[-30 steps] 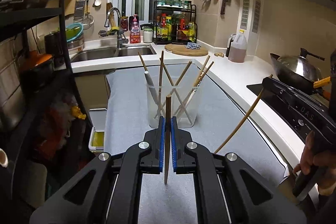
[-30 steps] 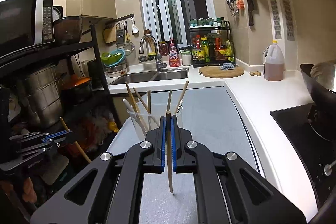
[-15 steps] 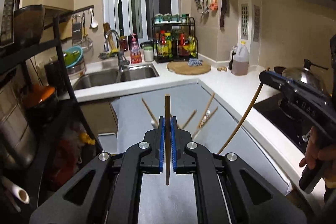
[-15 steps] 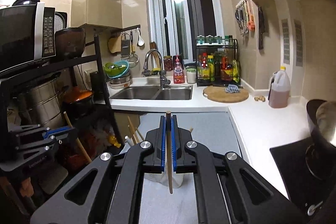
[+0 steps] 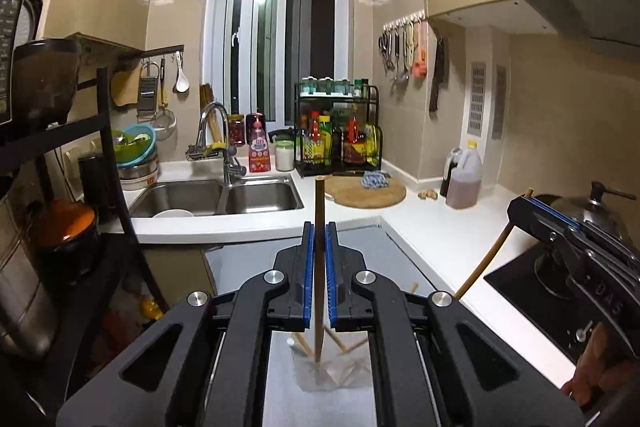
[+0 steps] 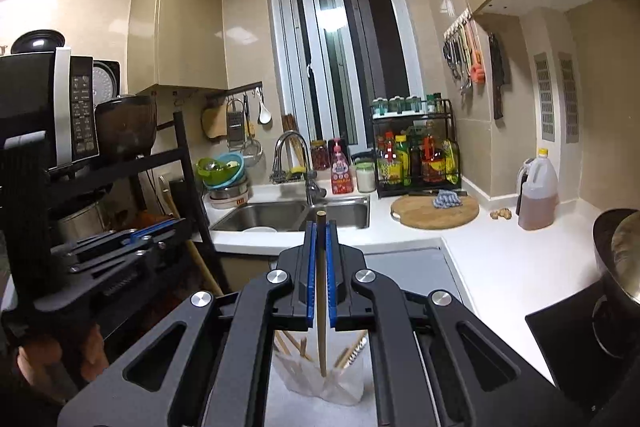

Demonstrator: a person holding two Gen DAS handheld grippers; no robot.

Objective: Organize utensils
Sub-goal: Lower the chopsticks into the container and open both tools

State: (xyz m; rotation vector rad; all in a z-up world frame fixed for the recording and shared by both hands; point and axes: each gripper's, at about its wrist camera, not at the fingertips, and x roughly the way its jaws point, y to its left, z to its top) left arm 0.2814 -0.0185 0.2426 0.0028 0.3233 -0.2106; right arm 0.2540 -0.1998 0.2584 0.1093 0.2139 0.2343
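Observation:
My left gripper [image 5: 319, 227] is shut on a dark wooden chopstick [image 5: 319, 199] held upright, its lower tip over a clear cup [image 5: 332, 371] that holds several chopsticks. My right gripper [image 6: 320, 225] is shut on a pale wooden chopstick [image 6: 321, 307], also upright, its tip above the same clear cup [image 6: 320, 383]. In the left wrist view the right gripper [image 5: 528, 205] shows at the right with its chopstick [image 5: 484, 263] slanting down. In the right wrist view the left gripper [image 6: 156, 229] shows at the left.
The cup stands on a grey mat [image 5: 248, 267] on the white counter [image 5: 432, 239]. A double sink [image 5: 216, 197] lies behind. A black shelf rack [image 5: 112, 163] is at the left. A hob with a wok [image 5: 576, 211] is at the right. A round cutting board [image 6: 436, 213] sits far right.
Both grippers rose and came over the cup, which has dropped from mid-frame to the bottom of both views. Both still hold their chopsticks upright.

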